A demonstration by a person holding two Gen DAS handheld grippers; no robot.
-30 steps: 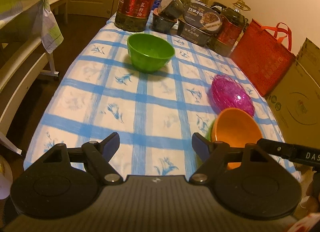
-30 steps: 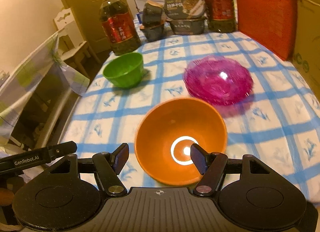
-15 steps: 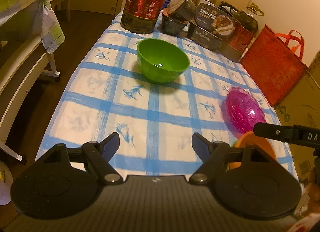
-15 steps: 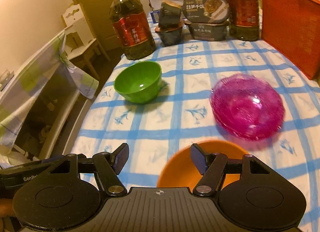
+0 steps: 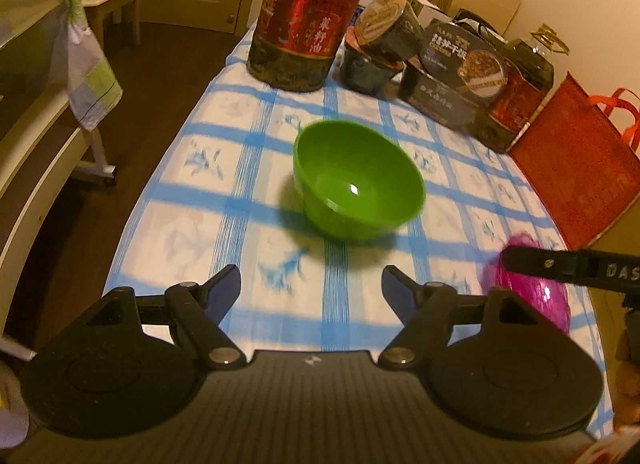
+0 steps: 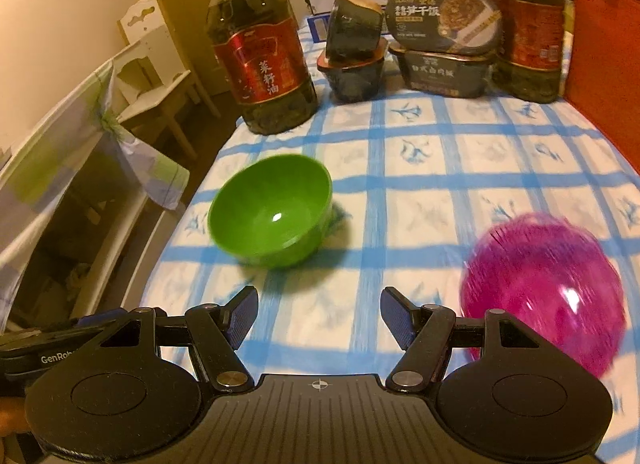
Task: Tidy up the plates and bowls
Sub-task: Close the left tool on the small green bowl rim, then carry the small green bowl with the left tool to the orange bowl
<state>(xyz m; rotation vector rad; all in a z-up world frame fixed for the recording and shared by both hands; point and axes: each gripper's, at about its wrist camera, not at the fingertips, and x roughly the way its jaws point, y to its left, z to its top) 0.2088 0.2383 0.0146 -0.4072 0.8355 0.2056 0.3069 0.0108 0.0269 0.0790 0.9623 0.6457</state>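
Now both grippers hang low over the near end of the table (image 5: 192,224), aimed along its length toward the far end. The left gripper (image 5: 311,288) has its fingers spread wide with nothing between them, and only tablecloth shows in the gap. The right gripper (image 6: 319,314) is likewise spread wide and holds nothing. In the left view, a black bar of the right tool reaches in from the right edge, crossing in front of the pink bowl (image 5: 532,296).

The green bowl (image 5: 358,180) sits upright on the cloth, mouth up, straight ahead of the left gripper and ahead and to the left of the right one (image 6: 272,210). It is round, so it has no long axis, and nothing is in it but a glint of light. The pink bowl (image 6: 544,288) stands upright near the right edge of the table, just beside the right gripper's right finger in that view, well apart from the green bowl. It is blurred; I cannot tell whether it is one bowl or a stack, and I see nothing inside it.

At the far end stand an oil bottle (image 6: 260,60), dark food tubs (image 6: 444,44) stacked in pairs, a second bottle (image 6: 528,28) and a red bag (image 5: 580,168).
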